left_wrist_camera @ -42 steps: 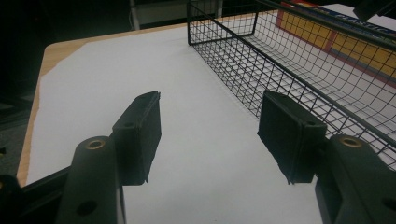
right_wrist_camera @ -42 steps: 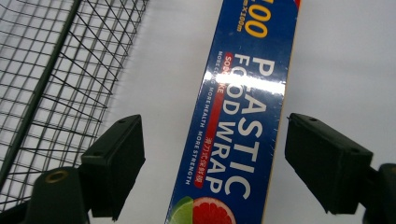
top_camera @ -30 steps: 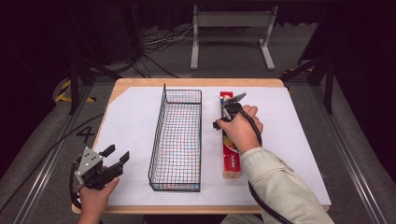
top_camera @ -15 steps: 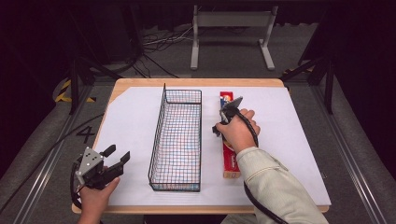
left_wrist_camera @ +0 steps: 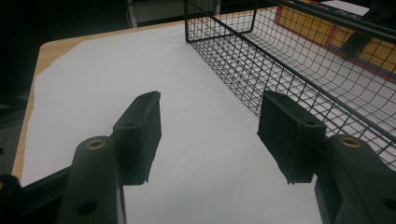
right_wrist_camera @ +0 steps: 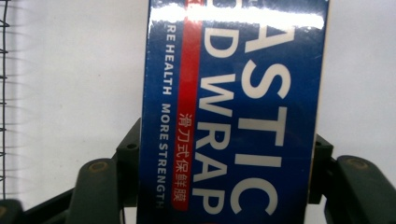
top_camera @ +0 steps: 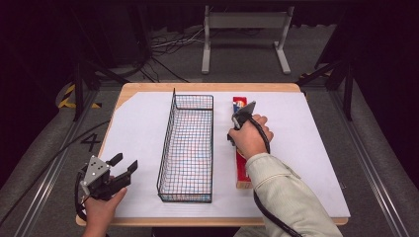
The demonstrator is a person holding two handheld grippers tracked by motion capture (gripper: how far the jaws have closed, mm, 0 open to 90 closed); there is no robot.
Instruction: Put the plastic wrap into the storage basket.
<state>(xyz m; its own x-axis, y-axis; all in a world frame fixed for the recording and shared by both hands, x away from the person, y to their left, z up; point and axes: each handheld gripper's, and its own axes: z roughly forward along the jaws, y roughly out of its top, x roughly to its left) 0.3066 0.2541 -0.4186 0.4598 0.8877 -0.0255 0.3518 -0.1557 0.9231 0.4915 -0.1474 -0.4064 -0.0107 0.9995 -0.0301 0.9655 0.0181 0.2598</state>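
A long blue and red plastic wrap box (top_camera: 241, 170) lies lengthwise on the white sheet, right of a black wire basket (top_camera: 174, 129). My right gripper (top_camera: 243, 114) sits over the box's far half, angled down. In the right gripper view the jaws press against both long sides of the box (right_wrist_camera: 233, 93), so my right gripper (right_wrist_camera: 229, 158) is shut on it. My left gripper (top_camera: 123, 165) hovers at the table's near left corner, open and holding nothing. In the left gripper view its pads (left_wrist_camera: 140, 130) stand wide apart over bare paper, left of the basket (left_wrist_camera: 289, 70).
The wire basket (top_camera: 187, 190) holds nothing and stands lengthwise at mid-table. White paper (top_camera: 138, 128) covers the wooden table (top_camera: 128, 91). Behind the table are a grey metal stand (top_camera: 247, 22) and floor cables (top_camera: 163, 47).
My right hand has slid a little nearer along the box and lowered onto it, with the jaws now around it. The left gripper has stayed put.
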